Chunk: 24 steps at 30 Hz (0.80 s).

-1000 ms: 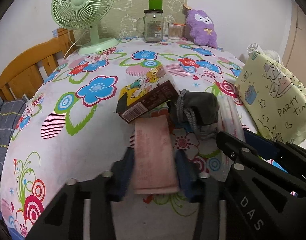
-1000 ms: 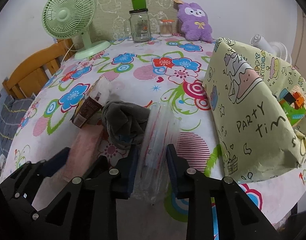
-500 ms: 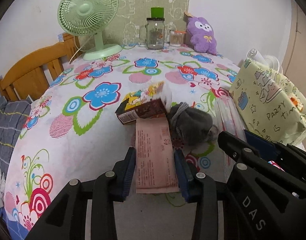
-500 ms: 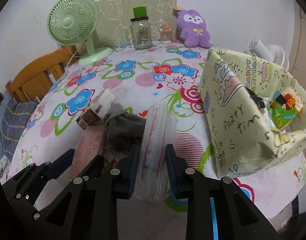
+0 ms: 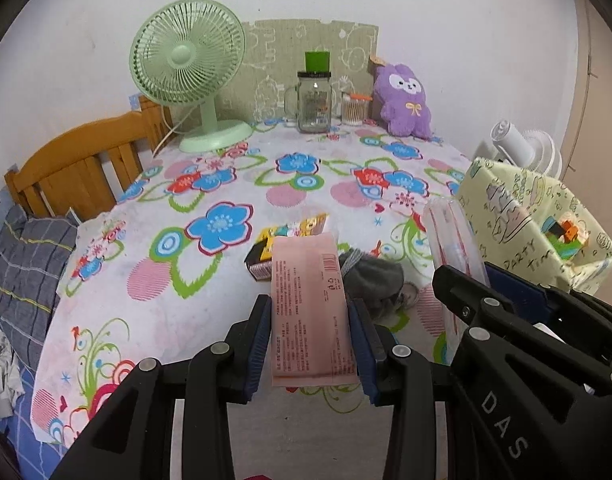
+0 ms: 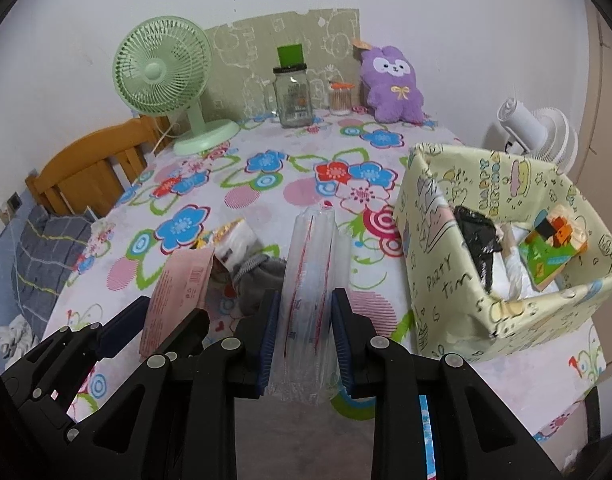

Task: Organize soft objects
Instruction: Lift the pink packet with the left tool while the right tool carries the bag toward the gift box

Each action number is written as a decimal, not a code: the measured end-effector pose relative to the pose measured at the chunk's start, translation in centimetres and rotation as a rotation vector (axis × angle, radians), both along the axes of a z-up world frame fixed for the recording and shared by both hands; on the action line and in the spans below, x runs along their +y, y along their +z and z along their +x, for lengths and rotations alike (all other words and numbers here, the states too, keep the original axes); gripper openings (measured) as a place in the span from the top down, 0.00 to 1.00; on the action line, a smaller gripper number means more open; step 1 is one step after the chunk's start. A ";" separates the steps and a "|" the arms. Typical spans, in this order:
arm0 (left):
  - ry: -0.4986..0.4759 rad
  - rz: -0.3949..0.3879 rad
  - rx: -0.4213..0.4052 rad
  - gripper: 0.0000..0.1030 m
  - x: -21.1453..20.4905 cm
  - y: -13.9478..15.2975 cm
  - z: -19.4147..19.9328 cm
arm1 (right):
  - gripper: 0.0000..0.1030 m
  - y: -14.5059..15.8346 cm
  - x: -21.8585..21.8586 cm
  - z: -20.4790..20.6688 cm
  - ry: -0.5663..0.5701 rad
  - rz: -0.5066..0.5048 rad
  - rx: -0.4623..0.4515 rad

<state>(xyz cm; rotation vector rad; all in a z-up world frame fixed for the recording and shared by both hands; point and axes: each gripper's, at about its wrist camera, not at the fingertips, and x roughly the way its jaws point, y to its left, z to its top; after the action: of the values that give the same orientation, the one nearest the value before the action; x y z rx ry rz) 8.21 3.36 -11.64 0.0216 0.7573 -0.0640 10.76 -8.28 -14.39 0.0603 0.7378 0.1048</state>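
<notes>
Pink packet (image 5: 312,308) long axis is running forward, away from our left tongs (image 5: 312,346), which are gripping it by its long edges, above the counter (image 5: 153,280). We are gripping the clear plastic pack (image 6: 308,308) in the right tongs (image 6: 306,344), its long axis likewise pointing forward and slightly upward. Only the right wrist view is showing into the yellow party box (image 6: 446,248): black item, white cloth and a colourful toy inside. From the left wrist view, we are seeing only the outer wall and a corner of that toy. We are finding the grey soft item (image 5: 376,280) and the snack box (image 5: 265,256) partly hidden behind the packet.
</notes>
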 end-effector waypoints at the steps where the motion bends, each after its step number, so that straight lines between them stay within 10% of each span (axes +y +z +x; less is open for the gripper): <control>1: 0.000 0.000 -0.005 0.62 -0.1 0.3 -0.1 | 0.71 0.3 0.0 -0.1 0.002 -0.002 -0.006; 24: -0.003 -0.001 -0.086 0.62 -2.2 6.1 -0.9 | 0.71 6.3 -2.1 -1.0 0.031 -0.021 -0.090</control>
<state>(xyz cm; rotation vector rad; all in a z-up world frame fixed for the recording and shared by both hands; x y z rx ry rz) 7.29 1.12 -5.56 0.0239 0.6710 -0.0659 9.73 -10.35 -8.05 0.0244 0.6495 0.1283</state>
